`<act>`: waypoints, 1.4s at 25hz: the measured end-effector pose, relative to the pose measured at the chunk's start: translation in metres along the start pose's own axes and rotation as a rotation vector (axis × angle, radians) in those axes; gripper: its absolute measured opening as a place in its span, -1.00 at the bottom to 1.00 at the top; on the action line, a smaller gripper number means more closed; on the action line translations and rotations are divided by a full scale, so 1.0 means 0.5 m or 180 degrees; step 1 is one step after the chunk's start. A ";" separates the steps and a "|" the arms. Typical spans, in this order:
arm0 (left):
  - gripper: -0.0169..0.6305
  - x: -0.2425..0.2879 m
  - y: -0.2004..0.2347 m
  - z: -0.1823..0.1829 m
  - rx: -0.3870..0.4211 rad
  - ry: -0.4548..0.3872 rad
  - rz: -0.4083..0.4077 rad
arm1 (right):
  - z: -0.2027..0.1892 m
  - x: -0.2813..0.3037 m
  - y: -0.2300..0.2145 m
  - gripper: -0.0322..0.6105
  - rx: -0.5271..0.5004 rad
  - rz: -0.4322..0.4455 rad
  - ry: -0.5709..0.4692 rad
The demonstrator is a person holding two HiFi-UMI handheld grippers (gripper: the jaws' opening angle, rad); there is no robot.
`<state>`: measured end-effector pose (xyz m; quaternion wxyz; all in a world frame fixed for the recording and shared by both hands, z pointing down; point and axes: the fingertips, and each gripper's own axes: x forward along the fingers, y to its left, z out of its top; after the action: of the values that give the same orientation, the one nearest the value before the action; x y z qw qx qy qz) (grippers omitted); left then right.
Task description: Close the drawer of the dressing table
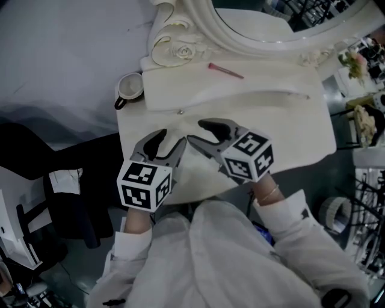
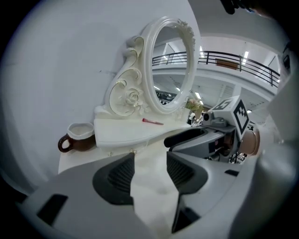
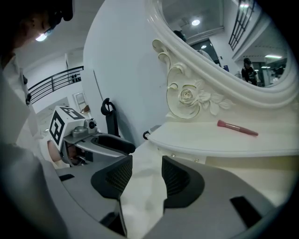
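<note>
Grey wall (image 1: 72,48) is seen behind a white dressing table (image 1: 301,138), over which an oval mirror (image 1: 271,18) in a carved frame is set. Across the back of the table top a raised shelf (image 1: 240,84) is laid, and the drawer (image 3: 187,156) is judged to sit in its front face, marked by a small knob (image 1: 180,111).

Both tools are held low over the bare table top, side by side and pointed at that face. The left gripper (image 1: 173,136) and the right gripper (image 1: 195,131) are each shown with jaws parted and nothing between them but white table surface.

The drawer front is placed just ahead of the tips, with its long axis run left to right, across the line of the jaws. A straight push away from the person is what the closing is judged to need. The knob is found between the two sets of tips, so neither hand can be called clearly nearer.

A brown mug (image 1: 130,87) is stood at the table's left back corner, and a pink brush (image 1: 225,71) is laid on the shelf.

How far the drawer stands out cannot be made out, white being set on white. The mirror's top is cut off, and the table's near edge is covered by the person's sleeves (image 1: 283,228).
</note>
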<state>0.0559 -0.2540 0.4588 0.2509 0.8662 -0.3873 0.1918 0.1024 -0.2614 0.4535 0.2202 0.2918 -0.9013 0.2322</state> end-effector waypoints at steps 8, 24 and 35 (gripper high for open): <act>-0.27 -0.047 -0.062 0.030 0.0115 -0.0151 -0.0181 | 0.022 -0.066 0.039 -0.29 -0.0108 0.0000 -0.0001; -0.27 -0.058 -0.100 0.040 0.0387 -0.0090 -0.0281 | 0.023 -0.126 0.085 -0.31 -0.0514 -0.0132 0.0162; -0.27 -0.050 -0.104 0.038 0.0400 -0.0061 -0.0321 | 0.045 -0.148 0.071 -0.73 -0.0620 -0.0250 0.0154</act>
<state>0.0829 -0.2207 0.4156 0.2017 0.9004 -0.3328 0.1945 0.1283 -0.2168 0.3859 0.2782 0.2984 -0.9019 0.1417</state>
